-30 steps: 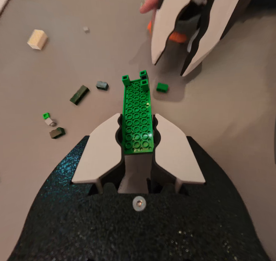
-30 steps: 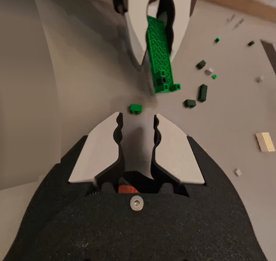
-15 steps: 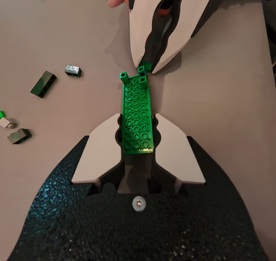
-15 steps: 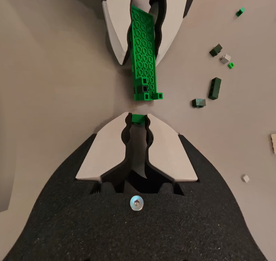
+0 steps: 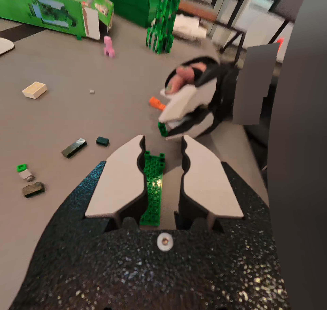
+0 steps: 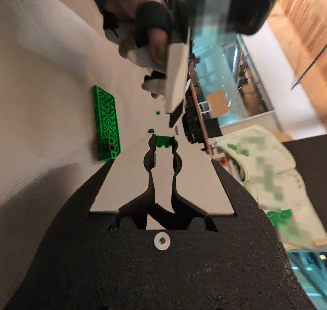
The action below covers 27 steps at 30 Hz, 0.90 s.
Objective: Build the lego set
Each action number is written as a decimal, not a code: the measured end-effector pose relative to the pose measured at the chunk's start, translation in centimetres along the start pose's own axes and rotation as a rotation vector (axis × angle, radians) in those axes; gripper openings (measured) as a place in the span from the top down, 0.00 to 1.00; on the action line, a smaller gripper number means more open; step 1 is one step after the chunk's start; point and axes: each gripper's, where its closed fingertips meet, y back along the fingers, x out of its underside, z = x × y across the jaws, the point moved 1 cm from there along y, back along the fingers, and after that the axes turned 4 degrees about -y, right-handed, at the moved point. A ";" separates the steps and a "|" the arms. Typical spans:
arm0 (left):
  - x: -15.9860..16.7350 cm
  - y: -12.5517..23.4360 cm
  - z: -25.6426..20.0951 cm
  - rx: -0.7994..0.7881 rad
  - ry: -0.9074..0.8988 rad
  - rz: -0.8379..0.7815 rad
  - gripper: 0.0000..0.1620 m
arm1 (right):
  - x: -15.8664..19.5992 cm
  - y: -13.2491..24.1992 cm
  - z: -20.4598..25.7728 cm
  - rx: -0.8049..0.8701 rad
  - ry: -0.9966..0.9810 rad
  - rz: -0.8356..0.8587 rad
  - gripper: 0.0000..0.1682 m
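The long green studded plate (image 5: 153, 186), with a few small green bricks on its far end, lies on the grey table (image 5: 106, 110). My left gripper (image 5: 163, 138) hovers over it, open, with the plate below the gap and untouched. My right gripper (image 5: 163, 130) is just beyond, turned on its side and shut on a small green brick (image 5: 162, 128). In the right wrist view the right gripper (image 6: 163, 138) pinches that brick (image 6: 163, 141) at its tips. There the plate (image 6: 107, 122) lies free to the left, and one of the left gripper's fingers (image 6: 175, 81) is above it.
Loose dark green bricks (image 5: 74, 147) (image 5: 102, 140) (image 5: 33, 189), a tiny bright green piece (image 5: 21, 167) and a tan block (image 5: 34, 89) lie at left. An orange piece (image 5: 156, 103), a pink figure (image 5: 108, 46), a built green model (image 5: 161, 23) and a green box (image 5: 53, 12) stand farther back.
My left gripper opened, let go of the green plate and tilted up; the plate now lies on the table. My right gripper lifted the small green brick and rolled onto its side.
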 end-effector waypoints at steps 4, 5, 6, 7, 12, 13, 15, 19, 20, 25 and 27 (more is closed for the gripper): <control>0.9 -0.6 -0.1 0.032 0.053 0.041 0.79 | -0.7 -0.3 0.7 0.034 0.074 -0.034 0.91; 1.4 -0.9 -0.1 0.030 0.045 0.072 0.81 | -0.8 -0.3 0.6 0.041 0.071 -0.042 0.91; 1.7 -1.1 -0.2 0.034 0.040 0.093 0.82 | -0.8 -0.3 0.6 0.039 0.070 -0.043 0.91; 1.8 -1.3 -0.3 0.043 0.039 0.095 0.84 | -0.7 -0.3 0.7 0.034 0.068 -0.039 0.91; 1.6 -1.7 -0.5 0.063 0.034 0.067 0.89 | -0.4 -0.1 0.5 0.044 0.078 -0.039 0.91; 1.6 -1.7 -0.4 0.060 0.034 0.061 0.88 | -0.4 -0.1 0.5 0.050 0.087 -0.044 0.91; 1.4 -1.6 -0.3 0.062 0.045 0.043 0.83 | -0.4 0.0 0.5 0.054 0.099 -0.043 0.91; 1.1 -1.6 -0.6 0.098 0.069 0.016 0.84 | -0.6 -0.1 0.9 0.046 0.125 -0.054 0.91; 1.3 -1.7 -0.9 0.110 0.054 0.024 0.93 | -0.7 -0.1 1.0 0.042 0.124 -0.061 0.91; 1.8 -1.8 -1.2 0.073 -0.048 0.111 0.96 | -1.1 0.3 1.4 -0.011 0.072 -0.123 0.90; 1.7 -1.2 -1.2 0.044 -0.104 0.164 0.96 | -0.8 0.6 0.9 -0.039 -0.055 -0.156 0.86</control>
